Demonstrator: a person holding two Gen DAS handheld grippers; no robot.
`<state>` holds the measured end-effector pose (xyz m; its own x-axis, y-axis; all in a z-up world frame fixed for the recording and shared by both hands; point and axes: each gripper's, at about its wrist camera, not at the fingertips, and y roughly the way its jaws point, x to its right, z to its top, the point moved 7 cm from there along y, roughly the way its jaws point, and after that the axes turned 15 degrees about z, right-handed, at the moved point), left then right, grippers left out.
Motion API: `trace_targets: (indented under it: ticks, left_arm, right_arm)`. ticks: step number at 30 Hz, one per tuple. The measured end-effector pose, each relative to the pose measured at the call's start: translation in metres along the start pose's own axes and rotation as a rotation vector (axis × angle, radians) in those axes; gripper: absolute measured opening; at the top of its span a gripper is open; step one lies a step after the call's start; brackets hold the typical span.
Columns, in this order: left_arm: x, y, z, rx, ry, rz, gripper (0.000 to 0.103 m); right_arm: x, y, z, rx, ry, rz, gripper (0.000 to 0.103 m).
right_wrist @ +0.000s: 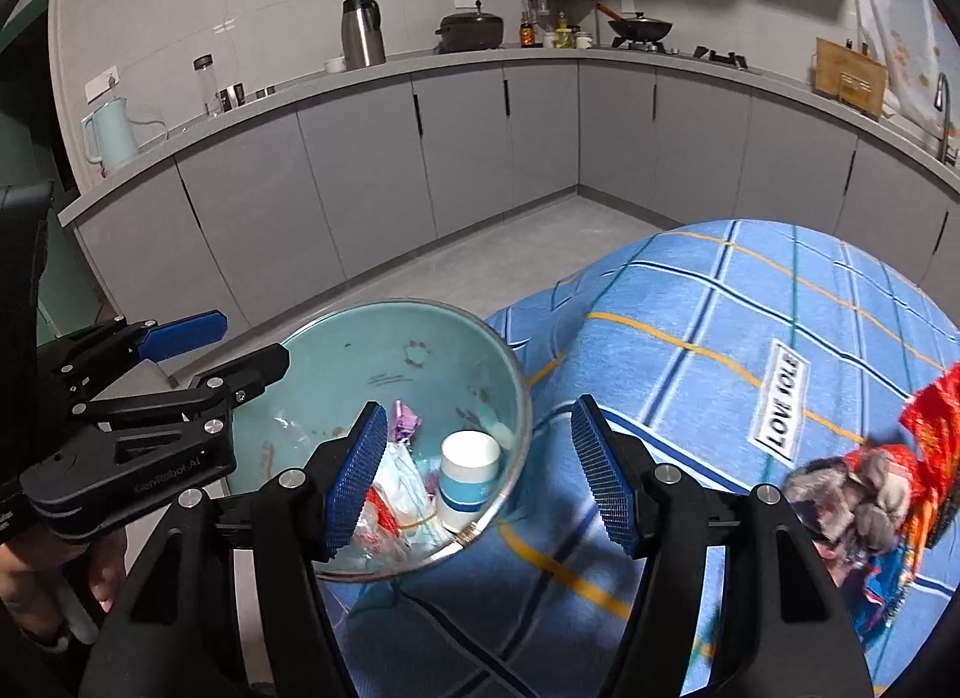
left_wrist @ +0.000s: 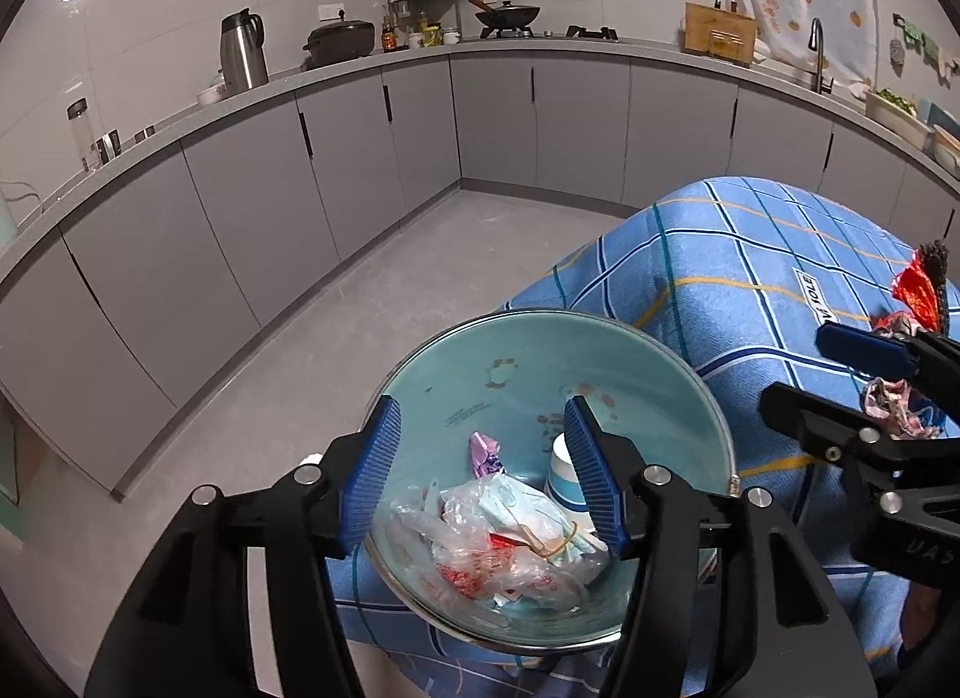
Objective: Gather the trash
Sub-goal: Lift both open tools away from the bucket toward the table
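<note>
A teal bowl (left_wrist: 480, 350) (right_wrist: 372, 332) with a metal rim stands at the edge of a table under a blue checked cloth (left_wrist: 720, 290) (right_wrist: 690, 374). In it lie crumpled plastic bags (left_wrist: 480, 542) (right_wrist: 390, 494), a purple wrapper (left_wrist: 486, 452) (right_wrist: 405, 419) and a white and blue paper cup (left_wrist: 561, 476) (right_wrist: 468, 476). My left gripper (left_wrist: 483, 416) (right_wrist: 252, 338) hangs open over the bowl, nothing between its blue pads. My right gripper (right_wrist: 478, 416) (left_wrist: 798, 365) is open over the bowl's right rim. On the cloth to the right lie a red wrapper (left_wrist: 915, 290) (right_wrist: 936, 416) and a crumpled pink-grey wad (left_wrist: 894, 404) (right_wrist: 858, 488).
Grey cabinets (left_wrist: 240, 206) under an L-shaped counter (left_wrist: 540, 47) run round the room, with a thermos (left_wrist: 243, 53), pots and a stove on top. Bare grey floor (left_wrist: 360, 326) lies left of the table. A hand (right_wrist: 24, 578) grips the left tool.
</note>
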<state>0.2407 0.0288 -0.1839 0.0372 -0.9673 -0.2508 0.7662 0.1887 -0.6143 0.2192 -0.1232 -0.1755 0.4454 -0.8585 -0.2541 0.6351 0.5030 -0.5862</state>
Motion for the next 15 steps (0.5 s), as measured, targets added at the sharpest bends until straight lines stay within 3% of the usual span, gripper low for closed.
trace_targets:
  ticks: [5, 15]
  left_arm:
    - [0.016, -0.006, 0.000, 0.004, 0.015, -0.021, 0.062]
    - [0.084, -0.035, 0.011, 0.057, 0.111, -0.107, 0.068]
  right_arm:
    - [0.015, -0.029, -0.007, 0.026, 0.014, -0.045, 0.064]
    - [0.053, -0.079, -0.029, 0.080, 0.094, -0.125, 0.067]
